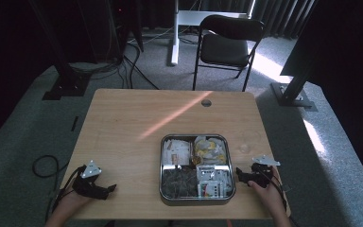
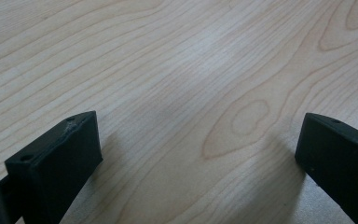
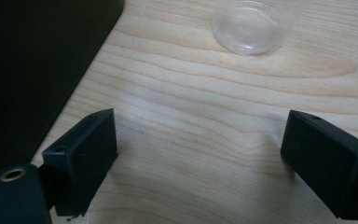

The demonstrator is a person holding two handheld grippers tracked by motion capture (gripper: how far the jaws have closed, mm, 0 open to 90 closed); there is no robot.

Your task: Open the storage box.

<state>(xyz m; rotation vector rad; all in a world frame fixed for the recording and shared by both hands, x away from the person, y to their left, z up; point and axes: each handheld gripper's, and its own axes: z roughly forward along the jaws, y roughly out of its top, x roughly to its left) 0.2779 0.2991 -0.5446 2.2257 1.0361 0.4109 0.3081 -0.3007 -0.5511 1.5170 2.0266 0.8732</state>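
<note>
High view: both claws rest wide and empty on the desk (image 1: 123, 123), left claw (image 1: 108, 190) near-left, right claw (image 1: 238, 174) beside the full tray (image 1: 162, 163). Nothing looks started; clear dish (image 3: 248, 27) untouched.

On my table (image 1: 123, 123) a tray (image 1: 162, 163) sits toward the near right, its four sections filled. My left gripper (image 1: 108, 190) rests at the near left corner, well apart from the tray. My right gripper (image 1: 240, 174) lies just right of the tray. A lid (image 1: 245, 148) lies behind it. A chair (image 1: 227, 45) stands beyond the far edge.
</note>
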